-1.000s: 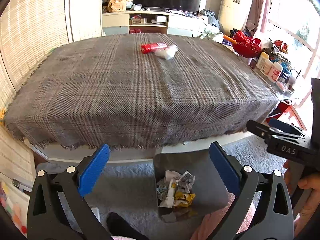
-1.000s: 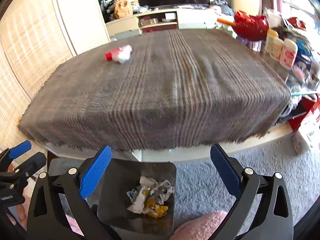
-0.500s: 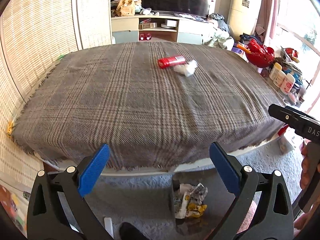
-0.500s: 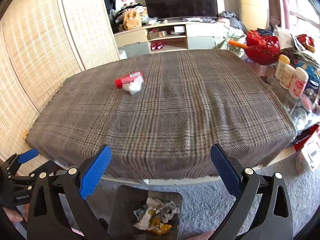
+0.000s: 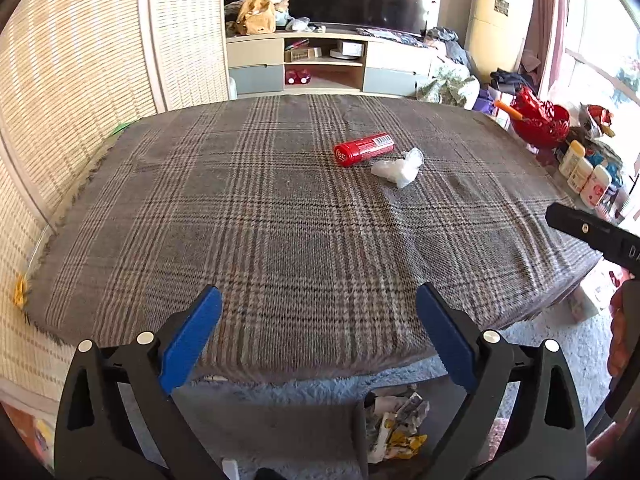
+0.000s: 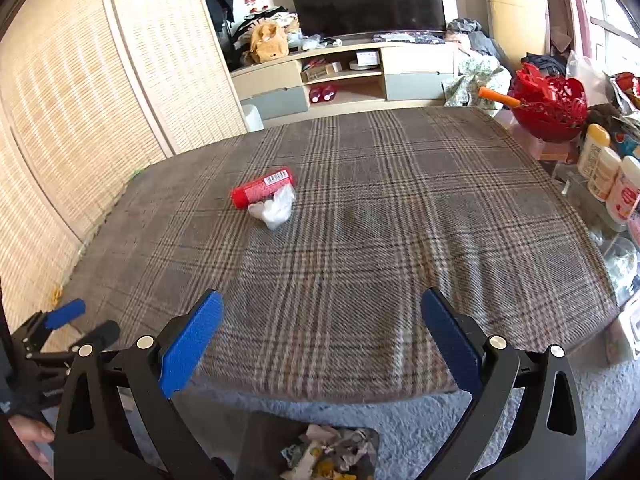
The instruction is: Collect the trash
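Left wrist view: the plaid-covered table (image 5: 280,220) fills the scene, w/ a trash bin (image 5: 394,432) on the floor at its near edge. Left gripper (image 5: 318,320) and right gripper (image 6: 322,322) both have jaws spread, empty. Far ahead lie 1 red tube (image 5: 363,149), long axis left-right, and 1 crumpled white plastic (image 5: 398,168) just beside it. The left gripper seems slightly nearer.

A tube (image 5: 363,149) lies on the table (image 5: 280,240) toward its far edge, a wrapper (image 5: 398,168) touching its near side. A bin (image 6: 308,448) sits on the floor before the near edge.
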### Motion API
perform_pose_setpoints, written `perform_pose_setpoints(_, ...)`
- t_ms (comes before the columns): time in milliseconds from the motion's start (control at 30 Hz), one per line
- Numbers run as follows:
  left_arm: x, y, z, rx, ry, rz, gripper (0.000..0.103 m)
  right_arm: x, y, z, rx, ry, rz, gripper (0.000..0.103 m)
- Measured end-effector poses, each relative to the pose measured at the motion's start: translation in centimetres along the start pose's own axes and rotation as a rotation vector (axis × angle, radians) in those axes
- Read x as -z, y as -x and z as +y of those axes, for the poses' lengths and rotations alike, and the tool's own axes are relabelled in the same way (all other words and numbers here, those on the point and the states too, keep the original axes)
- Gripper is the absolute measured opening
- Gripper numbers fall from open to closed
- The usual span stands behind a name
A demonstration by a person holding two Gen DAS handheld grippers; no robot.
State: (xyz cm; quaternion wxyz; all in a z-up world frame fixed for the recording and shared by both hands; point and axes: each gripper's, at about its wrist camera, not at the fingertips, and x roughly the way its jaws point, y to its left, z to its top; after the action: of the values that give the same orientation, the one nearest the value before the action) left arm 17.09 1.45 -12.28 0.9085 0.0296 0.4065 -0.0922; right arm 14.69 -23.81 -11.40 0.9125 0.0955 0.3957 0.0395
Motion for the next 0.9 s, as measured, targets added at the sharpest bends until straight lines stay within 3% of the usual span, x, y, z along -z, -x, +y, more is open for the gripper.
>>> perform_pose_setpoints(233,-2.4,-2.7,-0.3,0.016,-0.031,0.004,0.09,-2.4,-3.2,0.4,0.005,0.006,0.02,0.097)
perform_pose_setpoints(267,-2.9,-3.2,-0.2,0.015,-0.031,0.004,0.09,-2.8,-3.7,0.5,0.001,0.005,0.027,0.091)
perform_pose_setpoints(533,-5.9,-6.4,1.0,-0.006,-0.042,0.004,0.089,-6.1,-8.9,1.5,-0.057,-0.021,0.07,0.077)
perform_pose_setpoints(600,-6.6,-7.2,1.3,-0.001,-0.042,0.0,0.089,-6.7,-10.7,1.7,-0.069,-0.033,0.085,0.068)
perform_pose_setpoints(700,-7.5,-8.5,1.1,-0.002,-0.05,-0.005,0.089,-7.3,-13.0,1.8,-0.087,-0.048,0.121,0.057)
perform_pose_setpoints(833,-8.5,-10.0,1.0,-0.005,-0.055,-0.002,0.089,-7.5,-15.6,2.7,-0.09,-0.025,0.165,0.054)
perform_pose_setpoints(900,-8.8,-10.7,0.8,-0.006,-0.061,0.0,0.09,-7.3,-16.7,3.2,-0.078,-0.008,0.185,0.046)
